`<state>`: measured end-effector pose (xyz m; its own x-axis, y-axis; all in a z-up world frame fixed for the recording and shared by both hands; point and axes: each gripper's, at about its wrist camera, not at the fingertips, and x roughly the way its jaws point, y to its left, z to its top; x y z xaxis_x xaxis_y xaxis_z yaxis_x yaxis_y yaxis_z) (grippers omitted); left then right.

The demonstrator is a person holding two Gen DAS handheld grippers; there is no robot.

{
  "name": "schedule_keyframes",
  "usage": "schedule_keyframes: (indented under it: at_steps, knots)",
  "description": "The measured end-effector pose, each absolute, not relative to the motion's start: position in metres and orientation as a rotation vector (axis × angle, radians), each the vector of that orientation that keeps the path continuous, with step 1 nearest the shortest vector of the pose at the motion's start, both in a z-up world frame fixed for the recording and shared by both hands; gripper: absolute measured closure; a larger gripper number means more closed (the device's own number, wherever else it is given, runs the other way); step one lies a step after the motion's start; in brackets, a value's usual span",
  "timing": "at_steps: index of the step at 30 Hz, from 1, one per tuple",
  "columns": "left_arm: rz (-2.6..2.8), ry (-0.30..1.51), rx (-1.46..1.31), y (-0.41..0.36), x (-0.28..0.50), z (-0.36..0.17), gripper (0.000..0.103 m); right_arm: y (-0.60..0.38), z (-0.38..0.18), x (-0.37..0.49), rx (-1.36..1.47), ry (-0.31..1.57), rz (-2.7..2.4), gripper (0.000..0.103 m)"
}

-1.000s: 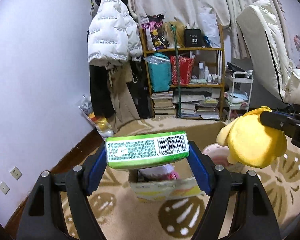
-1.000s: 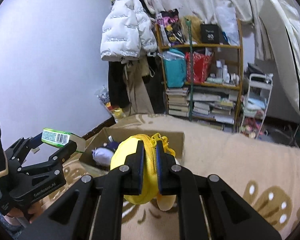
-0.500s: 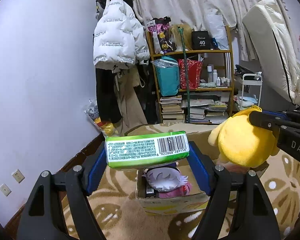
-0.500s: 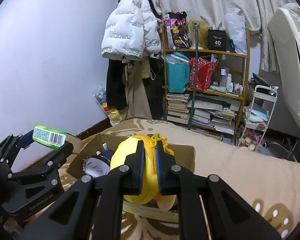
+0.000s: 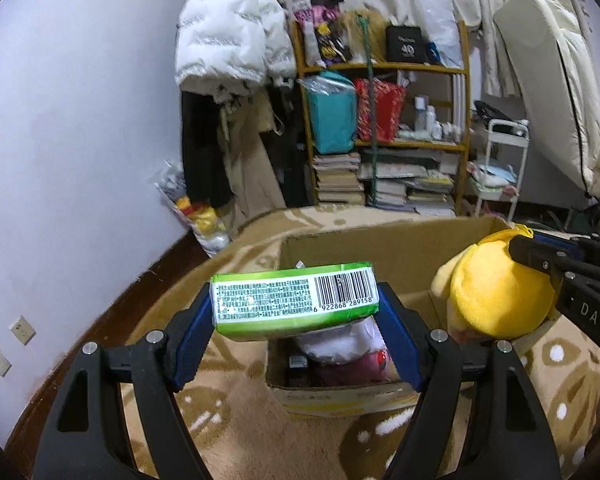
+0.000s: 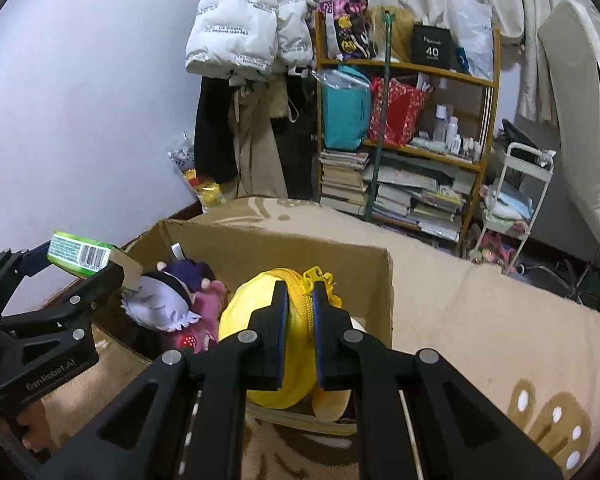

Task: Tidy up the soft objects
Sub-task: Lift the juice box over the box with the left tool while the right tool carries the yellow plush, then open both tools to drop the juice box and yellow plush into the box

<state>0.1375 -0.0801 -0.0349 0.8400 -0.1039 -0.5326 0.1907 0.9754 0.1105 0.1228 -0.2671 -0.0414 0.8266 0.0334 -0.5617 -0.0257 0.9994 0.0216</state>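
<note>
The left gripper point(image 5: 296, 312) is clamped on a green pack point(image 5: 294, 300) with a white label and a barcode, its two blue pads pressing the short ends. The pack hangs level in the air over the near side of an open cardboard box point(image 5: 380, 248), which sits on a tan rug point(image 5: 236, 420) with white spots. In the right wrist view the same pack point(image 6: 80, 254) shows at the left edge, above the box's left corner.

The right gripper point(image 6: 300, 320) is pinched tight on a yellow plush pouch point(image 6: 256, 308), gripping it along the zipper seam with the pull tab sticking up just past the pads. The pouch hangs over the box's near right part, partly below the rim line; whether it touches anything inside is hard to tell from here. From the left wrist view the pouch point(image 5: 496, 296) hangs at the right, with the black gripper finger across its top.

Inside the box point(image 6: 284, 248) lies a doll with pale lavender hair and a purple hat point(image 6: 168, 300), on top of something pink. Behind stand a wooden shelf point(image 5: 384, 68) with books and bags, a white puffer jacket point(image 5: 228, 28) hanging on the wall, and a small white cart point(image 5: 500, 164).
</note>
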Motion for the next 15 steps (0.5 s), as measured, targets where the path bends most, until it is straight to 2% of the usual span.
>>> schedule_keyframes:
  at_steps: [12,14,15]
  knots:
    - [-0.178,0.556,0.154,-0.0822,0.1384,-0.0376,0.025,-0.2755,-0.0459,0.1214,0.044,0.603,0.049,0.086]
    - [-0.190,0.562,0.138,-0.0823,0.1385,-0.0358,0.020,-0.2759,-0.0442,0.1205,0.055,0.605,0.050,0.086]
    - [-0.197,0.561,0.129,-0.0821,0.1382,-0.0341,0.012,-0.2765,-0.0431,0.1200,0.060,0.604,0.053,0.086]
